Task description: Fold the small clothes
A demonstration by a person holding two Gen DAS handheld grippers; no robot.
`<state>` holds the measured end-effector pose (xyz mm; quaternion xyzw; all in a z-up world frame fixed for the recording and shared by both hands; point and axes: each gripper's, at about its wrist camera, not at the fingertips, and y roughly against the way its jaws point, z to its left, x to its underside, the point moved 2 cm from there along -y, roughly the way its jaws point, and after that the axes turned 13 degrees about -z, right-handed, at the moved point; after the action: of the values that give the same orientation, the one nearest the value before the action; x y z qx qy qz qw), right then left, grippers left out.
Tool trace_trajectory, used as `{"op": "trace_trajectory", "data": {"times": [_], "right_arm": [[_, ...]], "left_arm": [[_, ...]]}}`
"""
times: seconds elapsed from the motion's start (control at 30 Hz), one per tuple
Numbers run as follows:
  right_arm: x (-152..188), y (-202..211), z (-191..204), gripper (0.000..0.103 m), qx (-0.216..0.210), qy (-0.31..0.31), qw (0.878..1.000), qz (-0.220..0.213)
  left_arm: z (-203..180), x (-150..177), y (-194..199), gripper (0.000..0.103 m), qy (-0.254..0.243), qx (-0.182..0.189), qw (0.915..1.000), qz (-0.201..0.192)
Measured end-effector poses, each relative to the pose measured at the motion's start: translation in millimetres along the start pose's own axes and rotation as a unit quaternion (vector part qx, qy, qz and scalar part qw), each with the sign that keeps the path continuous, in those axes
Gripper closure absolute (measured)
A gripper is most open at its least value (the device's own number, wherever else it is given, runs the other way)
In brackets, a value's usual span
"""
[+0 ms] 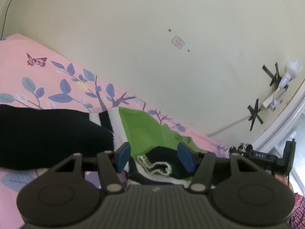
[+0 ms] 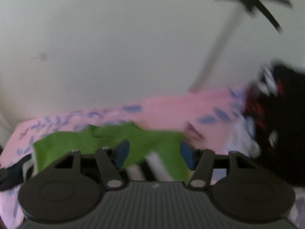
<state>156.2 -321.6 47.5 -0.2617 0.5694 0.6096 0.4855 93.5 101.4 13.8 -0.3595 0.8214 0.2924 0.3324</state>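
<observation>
A small green knit garment (image 1: pixel 144 129) with black and white striped bands lies on a pink flowered sheet (image 1: pixel 57 72). Its black sleeve (image 1: pixel 47 133) stretches off to the left. My left gripper (image 1: pixel 154 158) hovers open over the near part. A black fold with a wavy white-and-green hem (image 1: pixel 160 167) lies between the blue pads (image 1: pixel 124 157), which do not touch it. The right wrist view is blurred. There the green garment (image 2: pixel 80 143) spreads below my right gripper (image 2: pixel 154 154), which is open. Green cloth and white stripes (image 2: pixel 158 164) lie under the gap, not pinched.
A cream wall (image 1: pixel 152 38) rises just behind the bed, with a white cable (image 1: pixel 228 126) taped on by black crosses. A dark heap of clothes with red and white marks (image 2: pixel 276 124) sits at the right. A black device (image 1: pixel 263 155) shows at the right edge.
</observation>
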Motion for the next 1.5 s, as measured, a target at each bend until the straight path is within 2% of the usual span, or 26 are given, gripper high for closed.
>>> {"op": "trace_trajectory", "data": {"times": [0.1, 0.13, 0.17, 0.2, 0.27, 0.37, 0.4, 0.5, 0.63, 0.7, 0.77, 0.8, 0.83, 0.9, 0.93, 1.0, 1.07, 1.1, 1.13, 1.17, 1.2, 1.3, 1.37, 1.4, 1.43, 1.5], "right_arm": [[17.3, -15.7, -15.7, 0.052, -0.009, -0.029, 0.999, 0.033], [23.3, -18.1, -14.1, 0.060, -0.016, -0.023, 0.999, 0.039], [28.3, -23.4, -8.9, 0.078, -0.023, -0.005, 0.999, 0.047], [30.9, -27.1, -5.7, 0.103, -0.014, 0.017, 0.999, 0.043], [26.1, -34.0, -12.9, 0.103, 0.023, 0.036, 0.999, 0.003], [13.9, -35.3, -50.2, 0.103, 0.149, 0.027, 0.987, -0.055], [12.7, -31.5, -58.6, 0.103, 0.154, 0.007, 0.986, -0.059], [11.4, -5.7, -59.3, 0.103, 0.082, -0.033, 0.995, -0.046], [16.1, 34.7, -9.0, 0.103, -0.027, 0.034, 0.998, -0.039], [25.8, 43.9, 32.0, 0.103, -0.085, 0.098, 0.991, -0.022], [41.1, 54.6, 79.3, 0.096, -0.113, 0.213, 0.970, -0.014], [52.7, 57.0, 101.6, 0.057, -0.122, 0.279, 0.953, -0.012], [66.4, 59.5, 122.5, 0.034, -0.119, 0.347, 0.930, -0.021], [96.4, 57.6, 154.3, 0.034, -0.107, 0.471, 0.874, -0.056], [104.4, 47.1, 160.7, 0.034, -0.101, 0.500, 0.858, -0.057], [116.7, 27.1, 173.4, 0.035, -0.085, 0.532, 0.842, -0.041], [123.4, 7.0, 180.9, 0.048, -0.081, 0.543, 0.835, -0.027], [121.3, 3.9, 178.5, 0.071, -0.089, 0.533, 0.841, -0.024], [114.6, -0.2, 180.8, 0.103, -0.100, 0.503, 0.858, -0.007], [103.0, -1.6, 180.1, 0.103, -0.110, 0.452, 0.885, 0.003], [87.5, 0.6, 176.6, 0.103, -0.115, 0.396, 0.911, -0.013], [37.1, 4.6, 151.7, 0.103, -0.095, 0.208, 0.971, -0.071], [24.6, 1.7, 144.1, 0.103, -0.110, 0.111, 0.985, -0.070], [29.4, -0.8, 151.1, 0.095, -0.123, 0.110, 0.985, -0.054], [40.1, -5.1, 163.0, 0.071, -0.141, 0.132, 0.981, -0.025], [72.5, -12.5, 187.2, 0.041, -0.176, 0.192, 0.964, 0.044]], "left_arm": [[-3.4, 5.5, -4.9, 0.047, -0.016, -0.004, 0.9998, 0.010], [-3.8, 7.1, -6.7, 0.046, -0.022, -0.007, 0.9997, 0.012], [-3.8, 8.4, -8.2, 0.046, -0.026, -0.009, 0.9995, 0.015], [-3.4, 9.7, -9.9, 0.046, -0.029, -0.010, 0.9994, 0.019], [-1.4, 11.9, -13.5, 0.046, -0.032, -0.017, 0.9990, 0.025], [3.8, 13.2, -17.9, 0.046, -0.032, -0.028, 0.9986, 0.032], [5.6, 13.0, -18.5, 0.046, -0.029, -0.030, 0.9985, 0.034], [8.9, 11.5, -18.9, 0.046, -0.011, -0.023, 0.9990, 0.036], [5.7, 10.8, -16.8, 0.046, -0.004, -0.013, 0.9993, 0.033], [4.8, 9.8, -14.7, 0.045, -0.007, -0.016, 0.9994, 0.029], [6.1, 7.0, -11.2, 0.044, -0.005, -0.016, 0.9996, 0.022], [6.9, 5.4, -9.3, 0.043, -0.004, -0.018, 0.9997, 0.017], [8.7, 3.3, -7.4, 0.043, -0.001, -0.019, 0.9997, 0.013], [12.6, -0.5, -4.6, 0.042, 0.009, -0.019, 0.9998, 0.006], [14.4, -2.1, -3.5, 0.042, 0.017, -0.017, 0.9997, 0.002], [16.6, -4.2, -1.9, 0.042, 0.027, -0.013, 0.9995, 0.000], [17.0, -5.5, -0.7, 0.042, 0.032, -0.009, 0.9995, -0.001], [16.9, -6.1, 0.2, 0.042, 0.033, -0.007, 0.9994, -0.002], [16.8, -6.7, 1.3, 0.042, 0.034, -0.006, 0.9994, -0.004], [16.9, -7.5, 2.2, 0.042, 0.036, -0.004, 0.9993, -0.005], [17.2, -8.2, 3.2, 0.042, 0.039, -0.002, 0.9992, -0.007], [19.7, -10.8, 5.6, 0.042, 0.055, 0.007, 0.9984, -0.010], [20.5, -11.3, 5.7, 0.041, 0.060, 0.010, 0.9981, -0.010], [20.5, -11.4, 5.6, 0.041, 0.060, 0.009, 0.9981, -0.010], [20.4, -11.4, 5.4, 0.041, 0.059, 0.008, 0.9982, -0.009], [20.3, -11.2, 5.3, 0.041, 0.059, 0.008, 0.9982, -0.008]]}}
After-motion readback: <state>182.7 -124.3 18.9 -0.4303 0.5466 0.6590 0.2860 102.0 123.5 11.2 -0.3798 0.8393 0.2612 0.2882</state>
